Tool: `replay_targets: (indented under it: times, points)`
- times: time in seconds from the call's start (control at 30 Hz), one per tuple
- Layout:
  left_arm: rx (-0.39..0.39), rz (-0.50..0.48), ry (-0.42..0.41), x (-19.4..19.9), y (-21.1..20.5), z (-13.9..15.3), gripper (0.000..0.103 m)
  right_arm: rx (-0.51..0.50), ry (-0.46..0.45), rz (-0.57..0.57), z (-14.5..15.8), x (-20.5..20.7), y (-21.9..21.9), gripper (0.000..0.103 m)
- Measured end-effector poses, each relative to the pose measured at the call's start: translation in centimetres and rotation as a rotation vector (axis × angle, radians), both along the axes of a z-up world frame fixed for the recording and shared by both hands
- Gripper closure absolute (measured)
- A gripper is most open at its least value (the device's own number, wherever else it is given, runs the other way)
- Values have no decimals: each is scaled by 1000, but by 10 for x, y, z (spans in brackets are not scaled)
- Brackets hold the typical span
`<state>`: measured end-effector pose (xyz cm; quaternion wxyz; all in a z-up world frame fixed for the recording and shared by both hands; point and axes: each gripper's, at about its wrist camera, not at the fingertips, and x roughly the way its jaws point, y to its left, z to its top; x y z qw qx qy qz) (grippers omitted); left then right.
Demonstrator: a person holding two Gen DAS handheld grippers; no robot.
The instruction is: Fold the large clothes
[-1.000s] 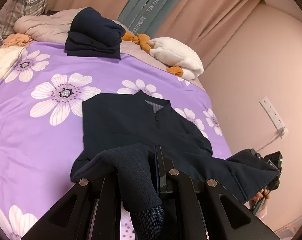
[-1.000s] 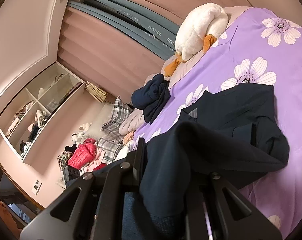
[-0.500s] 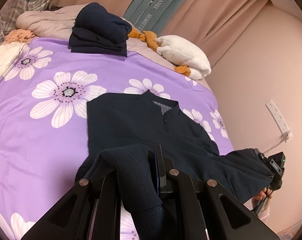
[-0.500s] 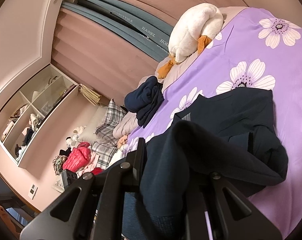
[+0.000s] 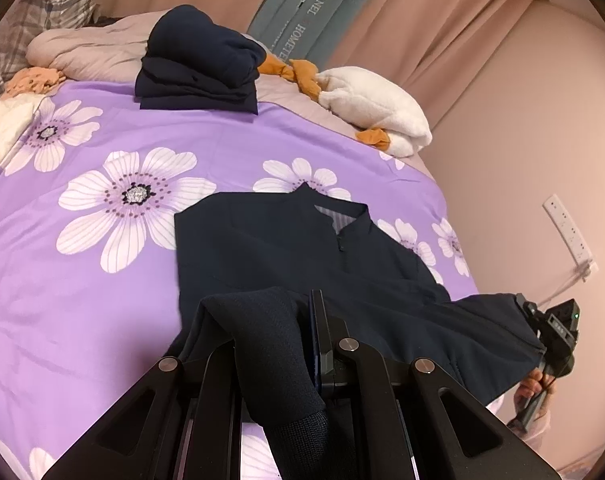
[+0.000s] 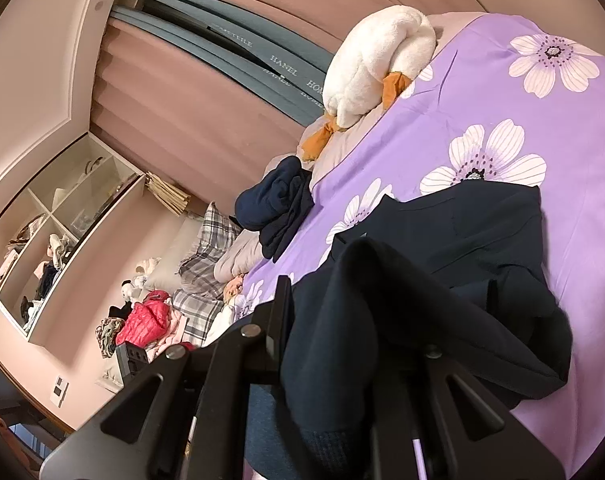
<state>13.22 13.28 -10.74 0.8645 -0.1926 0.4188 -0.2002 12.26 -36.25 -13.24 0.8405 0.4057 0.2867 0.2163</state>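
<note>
Left wrist view: the left tongs are clamped on a navy garment spread mid-frame on the purple flowered bed. The right tongs grip its other end. Wall shelves, left of frame, hold clothes.

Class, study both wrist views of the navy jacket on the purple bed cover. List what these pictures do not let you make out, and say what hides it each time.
- Left tool's pads, left wrist view: navy jacket fabric bunches over them.
- Right tool's pads, right wrist view: the draped jacket hides them.
- Jacket hem, both views: tucked behind the tools.
- Shelf contents, right wrist view: too small.
- Curtain lettering: cut off by folds.
</note>
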Motion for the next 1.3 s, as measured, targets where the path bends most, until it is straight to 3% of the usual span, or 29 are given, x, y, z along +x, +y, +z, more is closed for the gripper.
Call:
replay_targets:
  times: [1.3]
  points:
    - [89,-2,13,61,-19,-23,97,-40,71,-46,-27,59,-3,90]
